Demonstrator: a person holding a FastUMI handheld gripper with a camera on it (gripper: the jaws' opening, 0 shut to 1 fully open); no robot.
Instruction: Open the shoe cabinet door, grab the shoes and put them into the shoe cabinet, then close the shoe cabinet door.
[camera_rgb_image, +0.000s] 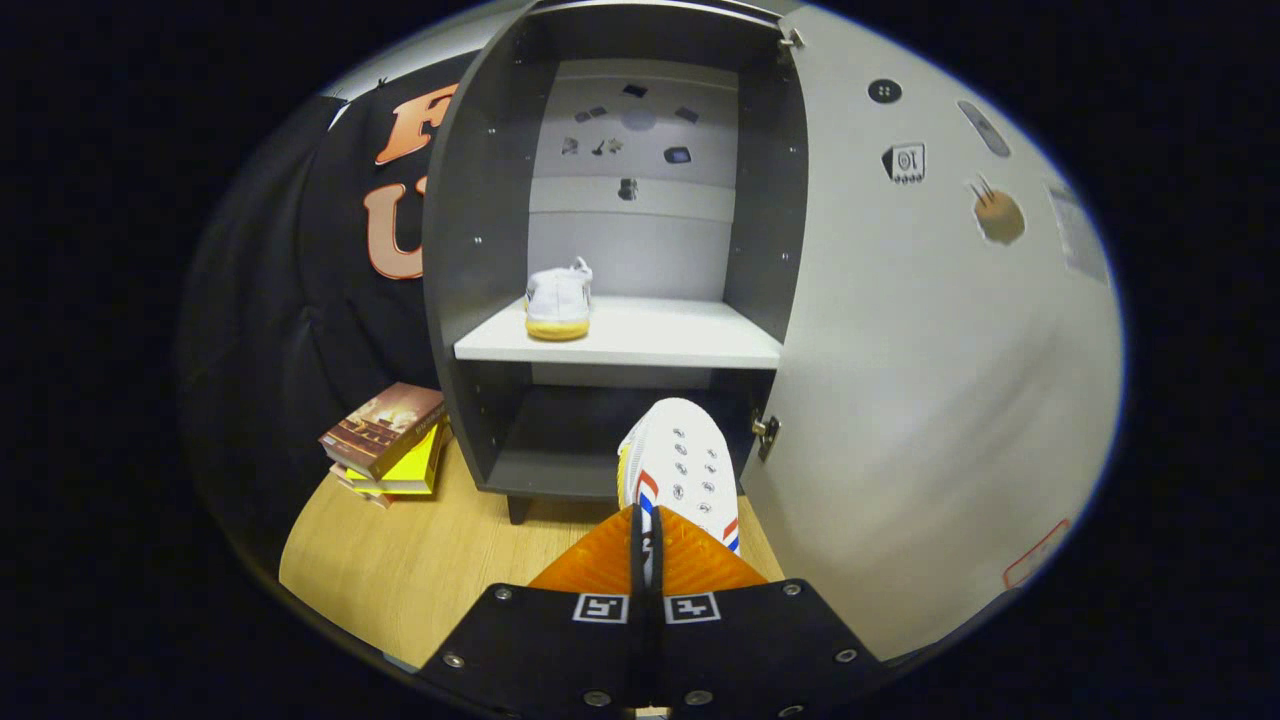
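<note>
Gripper view: the hand-held gripper (646, 535) is clamped on a white lace-up shoe with red and blue stripes (685, 470), just before the open dark-grey wooden shoe cabinet (480, 250); another white, yellow-soled shoe (558, 300) sits on its white shelf (650, 340); its pale door (930, 380) stands open.

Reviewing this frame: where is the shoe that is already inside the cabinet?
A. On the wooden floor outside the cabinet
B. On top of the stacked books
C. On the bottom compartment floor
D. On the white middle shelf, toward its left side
D: the stowed shoe stands on the white shelf near the left wall of the open cabinet, while the gripper is shut on the second shoe just ahead of the lower compartment.
</note>
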